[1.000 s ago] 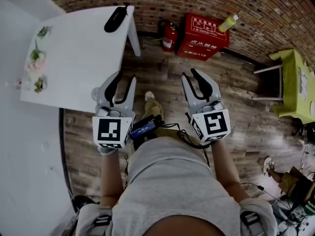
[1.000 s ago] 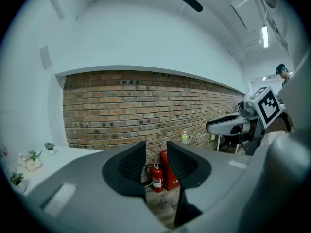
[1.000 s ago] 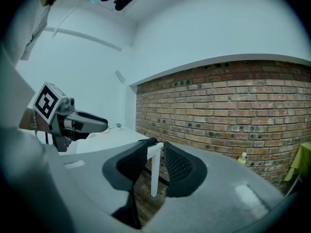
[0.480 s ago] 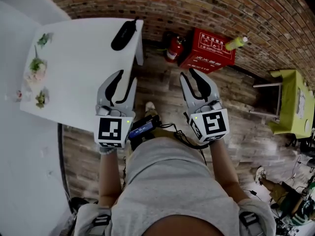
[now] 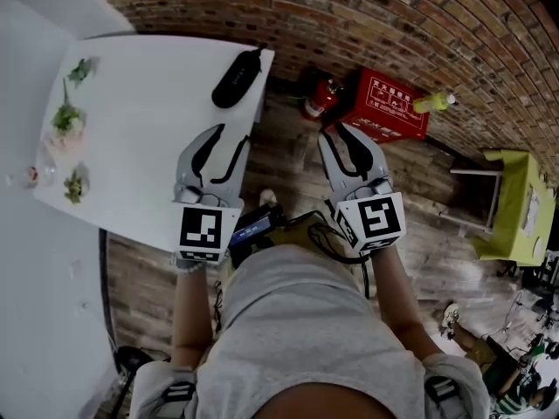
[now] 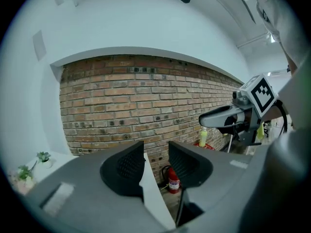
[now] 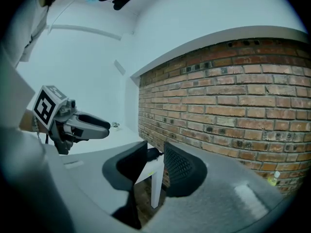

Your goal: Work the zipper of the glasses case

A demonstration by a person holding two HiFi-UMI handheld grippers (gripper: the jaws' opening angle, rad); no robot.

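Note:
A black glasses case lies zipped shut by the far right corner of the white table. In the right gripper view the case shows small and far off, between the jaws. My left gripper hovers over the table's right edge, short of the case. Its jaws have just been opening and nothing is between them. My right gripper hangs over the wooden floor, right of the table, open and empty. Neither gripper touches the case.
A fire extinguisher, a red box and a yellow bottle stand by the brick wall. Small plants sit at the table's left. A yellow-green table is at the right. A table leg stands below the case.
Both grippers have moved forward toward the table and brick wall. The left gripper now reaches over the table's edge, its jaws slightly wider. The case lies closer to both.

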